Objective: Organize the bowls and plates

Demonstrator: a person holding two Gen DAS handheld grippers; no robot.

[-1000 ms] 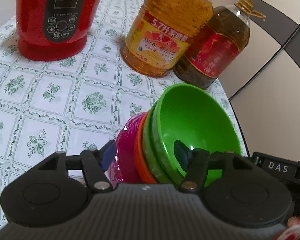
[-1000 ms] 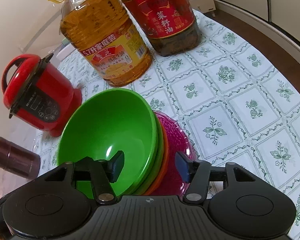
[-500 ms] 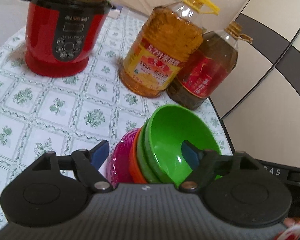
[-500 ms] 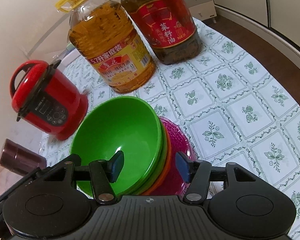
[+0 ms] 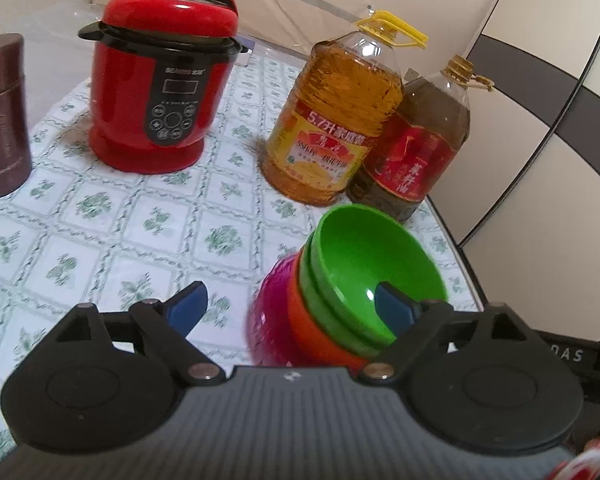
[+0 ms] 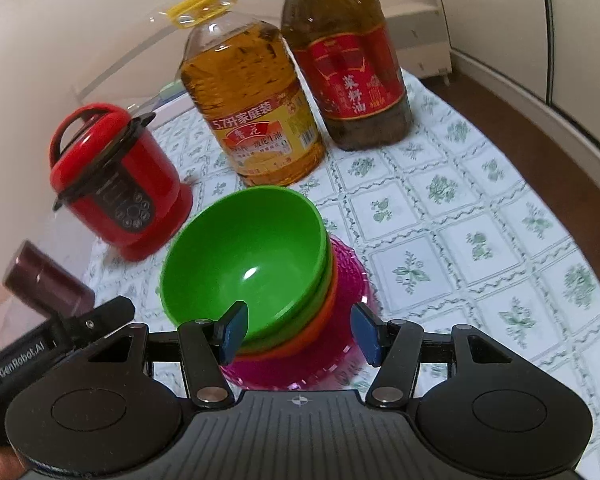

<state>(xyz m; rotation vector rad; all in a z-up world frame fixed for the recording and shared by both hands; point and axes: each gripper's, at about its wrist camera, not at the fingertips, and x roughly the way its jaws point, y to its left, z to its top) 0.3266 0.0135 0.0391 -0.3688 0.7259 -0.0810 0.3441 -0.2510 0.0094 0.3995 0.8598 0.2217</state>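
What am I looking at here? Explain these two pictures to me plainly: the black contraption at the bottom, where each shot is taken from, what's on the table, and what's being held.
No robot is here. A person holds a hand-operated two-finger gripper in each hand, and each one carries a wide-angle camera looking forward along its blue-tipped fingers.

One picture comes from the left gripper, the other from the right gripper. The black shape at the bottom is the tool itself.

On the flowered tablecloth stands a stack of dishes: green bowls nested in an orange bowl, all on a pink plate. Behind are a red cooker, a yellow-labelled oil bottle, a red-labelled oil bottle and a dark maroon canister.

Both grippers are open around the stack and grip nothing.
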